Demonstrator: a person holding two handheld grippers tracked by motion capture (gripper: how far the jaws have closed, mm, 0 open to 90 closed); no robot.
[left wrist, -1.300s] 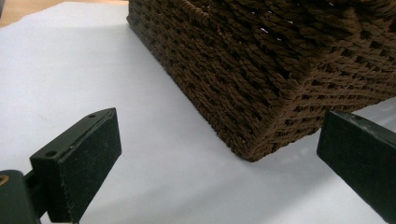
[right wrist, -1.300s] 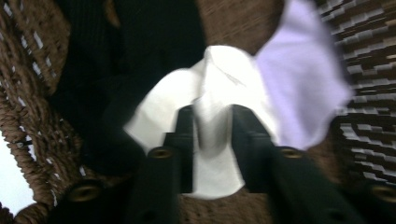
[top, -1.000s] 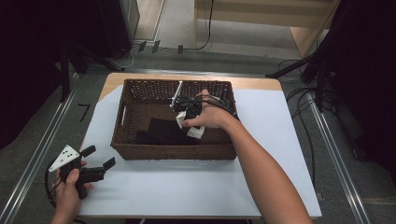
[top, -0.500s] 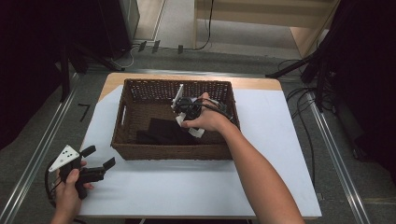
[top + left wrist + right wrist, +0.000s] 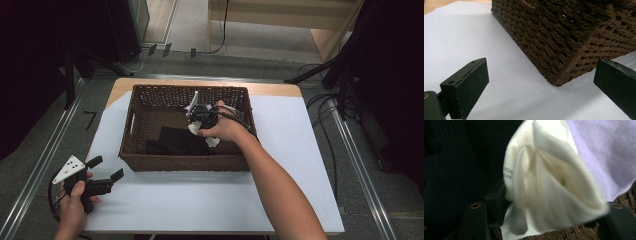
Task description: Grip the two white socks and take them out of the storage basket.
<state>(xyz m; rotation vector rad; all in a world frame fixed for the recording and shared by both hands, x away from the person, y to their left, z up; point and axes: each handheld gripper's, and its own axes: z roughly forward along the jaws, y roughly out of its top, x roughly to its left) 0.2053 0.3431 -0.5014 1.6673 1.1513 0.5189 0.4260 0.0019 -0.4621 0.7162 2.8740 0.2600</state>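
Note:
A brown woven basket [image 5: 185, 162] stands on the white-covered table [image 5: 200, 200]. My right gripper [image 5: 199, 116] is inside the basket, over a black garment [image 5: 172, 140]. In the right gripper view a bunched white cloth [image 5: 549, 190] fills the gap between the jaws of the right gripper [image 5: 545, 207]. The jaws have just been closing and now press on it. The white cloth [image 5: 213, 142] also hangs below the hand. My left gripper [image 5: 104, 170] rests open at the table's front left, and in its own view the left gripper [image 5: 544, 75] faces the basket's corner [image 5: 561, 37] with nothing between the jaws.
A pale lavender cloth [image 5: 604, 152] and dark fabric [image 5: 449, 170] lie behind the white cloth in the basket. Metal rails [image 5: 45, 160] run along both sides of the table. Cables [image 5: 325, 105] lie on the floor at the right.
My right hand has shifted slightly inside the basket, with the white cloth at the gripper. The left gripper has stayed where it was.

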